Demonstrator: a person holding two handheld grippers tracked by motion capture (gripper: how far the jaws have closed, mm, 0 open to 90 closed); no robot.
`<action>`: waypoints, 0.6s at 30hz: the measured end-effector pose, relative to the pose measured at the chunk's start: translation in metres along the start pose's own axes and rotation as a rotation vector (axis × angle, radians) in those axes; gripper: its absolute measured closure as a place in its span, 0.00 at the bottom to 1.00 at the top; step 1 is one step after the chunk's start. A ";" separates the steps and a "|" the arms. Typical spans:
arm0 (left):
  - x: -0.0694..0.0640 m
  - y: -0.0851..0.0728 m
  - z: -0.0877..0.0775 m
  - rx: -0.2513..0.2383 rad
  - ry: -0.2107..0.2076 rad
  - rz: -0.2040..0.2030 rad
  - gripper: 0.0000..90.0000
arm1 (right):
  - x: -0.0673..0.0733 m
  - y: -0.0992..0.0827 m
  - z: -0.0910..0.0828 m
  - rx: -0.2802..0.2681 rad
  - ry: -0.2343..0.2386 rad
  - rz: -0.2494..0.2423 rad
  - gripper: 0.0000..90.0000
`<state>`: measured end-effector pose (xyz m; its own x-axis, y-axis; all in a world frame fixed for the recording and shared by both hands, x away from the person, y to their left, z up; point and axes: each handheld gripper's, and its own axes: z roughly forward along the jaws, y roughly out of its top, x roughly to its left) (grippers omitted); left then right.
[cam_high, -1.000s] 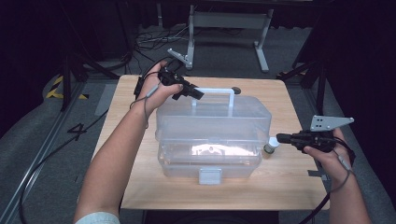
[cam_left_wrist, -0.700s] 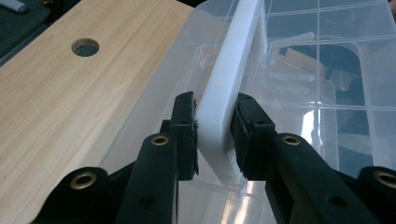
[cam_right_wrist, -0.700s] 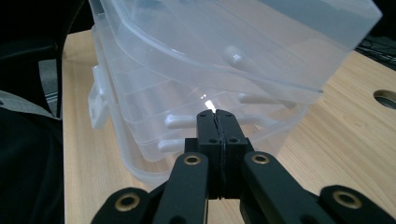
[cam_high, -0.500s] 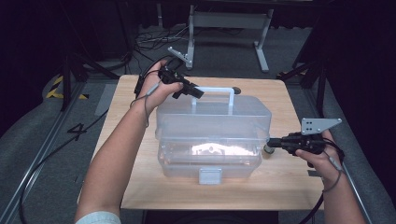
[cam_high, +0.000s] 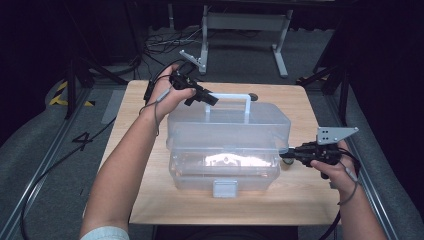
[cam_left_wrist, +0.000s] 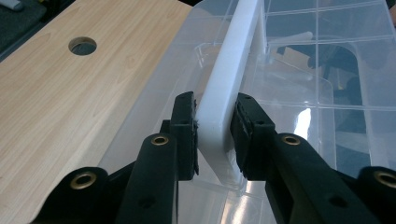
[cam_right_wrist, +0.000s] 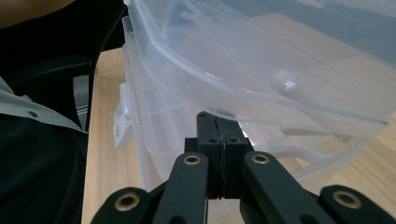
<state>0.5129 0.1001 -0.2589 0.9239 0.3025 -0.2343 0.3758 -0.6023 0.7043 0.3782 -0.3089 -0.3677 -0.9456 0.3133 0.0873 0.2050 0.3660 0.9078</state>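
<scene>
A clear plastic storage box (cam_high: 225, 145) with a white carry handle (cam_high: 235, 97) stands in the middle of the wooden table (cam_high: 150, 200). My left gripper (cam_high: 207, 98) is at the handle's left end, and its pads press on both sides of the white handle (cam_left_wrist: 229, 79). My right gripper (cam_high: 285, 155) is at the box's right side, jaws shut with nothing between them. In the right gripper view its tips (cam_right_wrist: 218, 126) sit just under the rim of the clear lid (cam_right_wrist: 243, 60), above the lower tub (cam_right_wrist: 159, 140).
A round hole (cam_left_wrist: 82, 45) is cut in the tabletop behind the box. The box's front latch (cam_high: 224, 188) faces the person. A metal stand (cam_high: 240, 25) and cables lie on the floor beyond the table. The person's torso (cam_right_wrist: 37, 158) is close to the near edge.
My right gripper has moved left and slightly down, up to the box's right side under the lid rim. The left gripper has stayed on the handle.
</scene>
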 end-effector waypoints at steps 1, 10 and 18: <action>0.000 0.000 0.000 0.000 0.000 0.000 0.80 | 0.000 0.000 0.000 0.000 0.000 0.000 1.00; 0.001 0.001 0.000 -0.003 0.002 -0.004 0.79 | 0.002 0.002 0.000 -0.013 -0.007 -0.001 1.00; 0.001 -0.002 -0.004 -0.027 0.009 0.004 0.57 | 0.001 0.002 0.002 0.001 -0.017 0.002 1.00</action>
<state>0.5124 0.1041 -0.2578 0.9248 0.3066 -0.2253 0.3697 -0.5835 0.7231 0.3777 -0.3061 -0.3663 -0.9409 0.3288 0.0818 0.2069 0.3667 0.9070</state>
